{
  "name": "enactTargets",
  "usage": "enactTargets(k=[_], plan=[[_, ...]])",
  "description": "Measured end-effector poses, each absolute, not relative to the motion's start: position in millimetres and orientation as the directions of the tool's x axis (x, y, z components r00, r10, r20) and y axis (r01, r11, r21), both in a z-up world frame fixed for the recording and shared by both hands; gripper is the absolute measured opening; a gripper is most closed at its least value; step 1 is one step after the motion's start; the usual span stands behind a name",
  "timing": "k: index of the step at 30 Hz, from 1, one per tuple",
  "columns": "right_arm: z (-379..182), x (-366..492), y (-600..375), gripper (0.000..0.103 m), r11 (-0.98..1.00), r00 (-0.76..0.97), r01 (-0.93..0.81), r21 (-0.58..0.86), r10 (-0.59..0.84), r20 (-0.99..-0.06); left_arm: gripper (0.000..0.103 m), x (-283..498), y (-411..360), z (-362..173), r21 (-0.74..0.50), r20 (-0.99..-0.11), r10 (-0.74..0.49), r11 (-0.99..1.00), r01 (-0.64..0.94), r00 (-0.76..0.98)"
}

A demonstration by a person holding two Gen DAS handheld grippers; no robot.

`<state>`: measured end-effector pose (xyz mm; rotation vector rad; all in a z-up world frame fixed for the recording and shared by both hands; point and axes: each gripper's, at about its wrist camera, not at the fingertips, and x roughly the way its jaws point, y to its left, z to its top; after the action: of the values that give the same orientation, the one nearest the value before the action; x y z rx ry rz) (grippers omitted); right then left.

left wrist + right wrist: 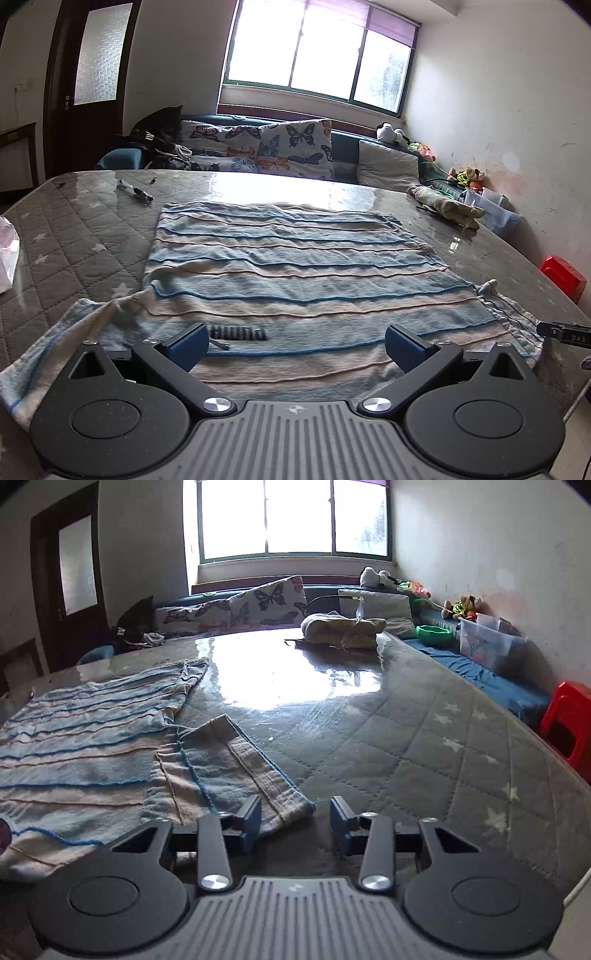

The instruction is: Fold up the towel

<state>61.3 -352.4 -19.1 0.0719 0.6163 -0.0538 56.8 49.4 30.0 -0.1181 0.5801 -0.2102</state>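
1. left gripper (295, 345): lower centre of the left wrist view. jaws spread fully wide, nothing between the blue pads (188, 349). it hovers over the near part of the towel, gripping nothing.
2. right gripper (295, 821): lower centre of the right wrist view. jaws partly open with a clear gap. the left pad (251, 818) sits at the towel's near corner; the pictures do not show the pads pressing on cloth, and bare table cover shows in the gap.
3. towel (288, 266): blue and pale striped cloth spread flat across the middle of the left wrist view. its lower left edge is rumpled and raised. a dark printed mark lies near the left pad.
4. towel, right wrist view (92, 738): fills the left half of the frame. one corner flap is folded over toward lower centre, with its stripes running at an angle to the rest.
5. table (424, 738): grey quilted cover with white stars under a glossy sheet that reflects the window (317, 51).
6. crumpled cloth (343, 629): upper centre of the right wrist view, at the far table edge, well apart from the towel.
7. pen (135, 191): upper left of the left wrist view, just beyond the towel's far left corner.
8. red stool (569, 720): right edge of the frame, beside the table.
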Motion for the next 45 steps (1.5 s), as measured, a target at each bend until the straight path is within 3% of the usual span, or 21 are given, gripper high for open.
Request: enactTargets(k=[8,16,28,34,38,45], plan=[[-20.2,55.5,-353.4,0.013,0.987,0.826,0.099,0.129,-0.009,-0.564,0.103,54.9,26.5,25.5,-0.133,-0.541,-0.247,0.969,0.209,0.804],[-1.9,51.5,-344.9,0.011,0.985,0.858,0.055,0.162,0.037,-0.512,0.103,57.6,12.6,21.2,-0.114,-0.559,-0.250,0.967,0.226,0.790],[39.1,59.4,-273.5,0.007,0.976,0.869,-0.187,0.115,0.219,-0.444,0.103,55.9,12.4,17.3,-0.110,-0.566,-0.236,0.971,0.211,0.790],[24.3,58.1,-288.2,0.023,0.995,0.865,-0.085,0.046,0.096,-0.492,0.103,57.1,14.7,15.2,-0.119,-0.562,-0.247,0.969,0.218,0.790],[6.6,62.8,-311.4,0.043,1.000,0.852,0.020,0.004,-0.015,-0.523,0.103,58.9,14.5,14.7,-0.120,-0.562,-0.246,0.969,0.217,0.789],[-21.5,66.9,-340.3,0.043,0.989,0.806,0.139,0.048,-0.085,-0.586,0.103,61.7,10.1,13.8,-0.110,-0.571,-0.241,0.970,0.217,0.785]])
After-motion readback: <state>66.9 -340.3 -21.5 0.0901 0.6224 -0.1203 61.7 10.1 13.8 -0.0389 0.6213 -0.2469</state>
